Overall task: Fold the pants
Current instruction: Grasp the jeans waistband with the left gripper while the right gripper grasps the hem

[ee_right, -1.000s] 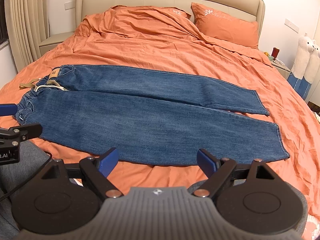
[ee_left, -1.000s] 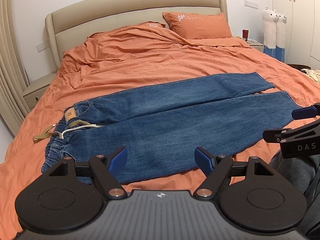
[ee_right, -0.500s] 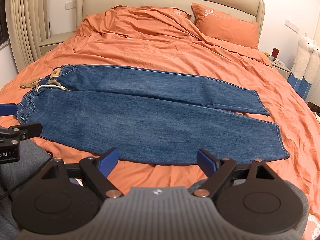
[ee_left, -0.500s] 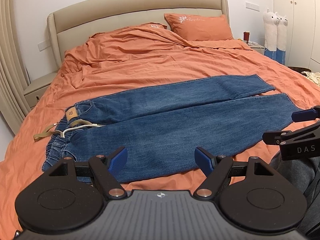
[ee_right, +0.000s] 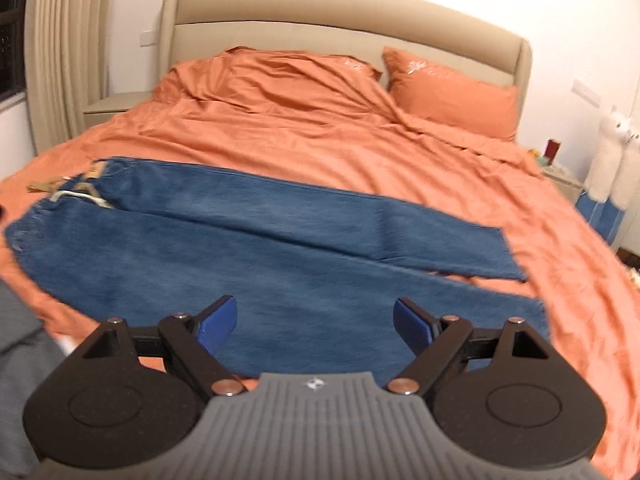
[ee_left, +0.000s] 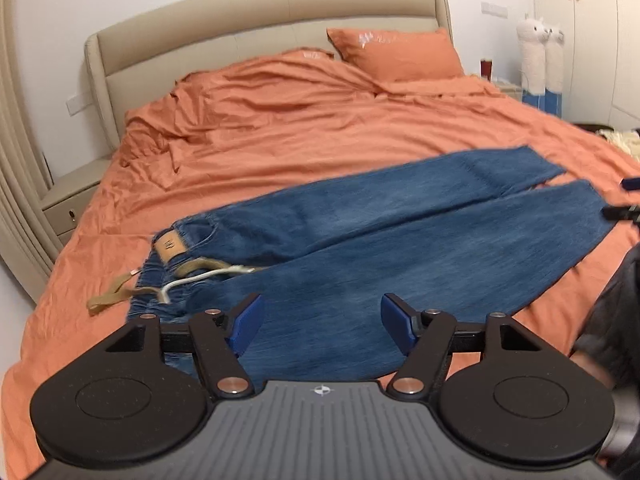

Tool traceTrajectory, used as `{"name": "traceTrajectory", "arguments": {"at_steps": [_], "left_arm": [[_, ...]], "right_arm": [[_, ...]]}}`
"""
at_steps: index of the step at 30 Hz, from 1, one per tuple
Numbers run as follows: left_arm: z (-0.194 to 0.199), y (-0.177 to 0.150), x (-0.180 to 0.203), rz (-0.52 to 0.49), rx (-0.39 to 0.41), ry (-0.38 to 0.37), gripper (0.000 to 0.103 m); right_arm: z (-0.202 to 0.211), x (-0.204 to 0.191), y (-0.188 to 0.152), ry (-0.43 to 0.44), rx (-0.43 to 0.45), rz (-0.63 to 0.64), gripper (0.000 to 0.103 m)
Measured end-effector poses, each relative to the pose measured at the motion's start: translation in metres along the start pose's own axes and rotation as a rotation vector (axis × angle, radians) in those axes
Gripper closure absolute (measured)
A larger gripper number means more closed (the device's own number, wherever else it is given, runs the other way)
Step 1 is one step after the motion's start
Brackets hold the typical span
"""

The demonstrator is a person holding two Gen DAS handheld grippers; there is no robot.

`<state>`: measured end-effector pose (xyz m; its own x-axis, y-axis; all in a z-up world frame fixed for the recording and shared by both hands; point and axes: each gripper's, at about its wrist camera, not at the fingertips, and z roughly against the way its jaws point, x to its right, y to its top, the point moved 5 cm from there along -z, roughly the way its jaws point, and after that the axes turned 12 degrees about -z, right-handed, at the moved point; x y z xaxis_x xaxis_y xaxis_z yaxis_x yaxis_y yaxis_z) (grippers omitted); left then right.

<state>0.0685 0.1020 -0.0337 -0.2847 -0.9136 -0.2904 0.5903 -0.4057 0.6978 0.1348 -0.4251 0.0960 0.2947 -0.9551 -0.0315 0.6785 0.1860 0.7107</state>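
Note:
Blue jeans (ee_left: 380, 248) lie flat across the orange bed, waist at the left with a tan patch and drawstring (ee_left: 200, 278), both legs spread to the right. They also show in the right wrist view (ee_right: 280, 264). My left gripper (ee_left: 322, 322) is open and empty over the near edge of the jeans by the waist. My right gripper (ee_right: 316, 326) is open and empty over the near leg, toward its hem (ee_right: 536, 312). The right gripper's tip shows at the left wrist view's right edge (ee_left: 624, 208).
The bed (ee_left: 320, 128) has a beige headboard (ee_left: 260, 28) and an orange pillow (ee_left: 396, 54) at the back. A nightstand (ee_left: 68, 196) stands at the left. Plush toys (ee_left: 540, 52) stand by the right wall. Curtains (ee_right: 64, 40) hang at the far left.
Both grippers have moved forward and down over the jeans' near edge, the left one toward the waist. Both stay open. The jeans have not moved.

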Motion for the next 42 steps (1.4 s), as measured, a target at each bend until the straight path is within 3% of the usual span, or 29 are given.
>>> {"name": "traceTrajectory", "arguments": {"at_steps": [7,12,17,19,21,23,26,28,34,38,42], "left_arm": [[-0.040,-0.043,-0.050,-0.179,-0.143,-0.012,0.028],[-0.081,-0.081,-0.058,-0.342,-0.279,-0.023,0.028],[-0.112,-0.111,-0.043,-0.531,-0.378,-0.015,0.028],[-0.120,-0.119,-0.040,-0.561,-0.382,0.009,0.029],[-0.127,-0.122,-0.037,-0.559,-0.390,0.017,0.030],[-0.134,-0.121,-0.035,-0.570,-0.402,0.038,0.037],[-0.137,-0.114,-0.033,-0.540,-0.408,0.057,0.058],[-0.135,-0.106,-0.037,-0.508,-0.396,0.104,0.083],[-0.114,-0.068,-0.060,-0.277,-0.327,0.203,0.090],[-0.114,-0.051,-0.071,-0.137,-0.351,0.257,0.090],[-0.115,-0.042,-0.077,-0.013,-0.381,0.297,0.090]], "right_arm": [[-0.032,0.053,0.000,-0.020,-0.102,-0.073,0.021],[-0.044,0.081,-0.003,-0.007,-0.164,-0.164,0.023],[-0.048,0.104,0.000,-0.069,-0.193,-0.157,0.040],[-0.048,0.115,0.004,-0.081,-0.197,-0.151,0.045],[-0.048,0.128,0.009,-0.091,-0.204,-0.136,0.060],[-0.048,0.144,0.015,-0.113,-0.220,-0.109,0.068],[-0.050,0.175,0.024,-0.132,-0.245,-0.083,0.071],[-0.051,0.198,0.029,-0.144,-0.266,-0.040,0.071],[-0.073,0.257,0.012,-0.163,-0.369,0.256,0.072],[-0.102,0.282,-0.014,-0.136,-0.464,0.407,0.072],[-0.120,0.279,-0.044,-0.072,-0.489,0.563,0.072]]}}
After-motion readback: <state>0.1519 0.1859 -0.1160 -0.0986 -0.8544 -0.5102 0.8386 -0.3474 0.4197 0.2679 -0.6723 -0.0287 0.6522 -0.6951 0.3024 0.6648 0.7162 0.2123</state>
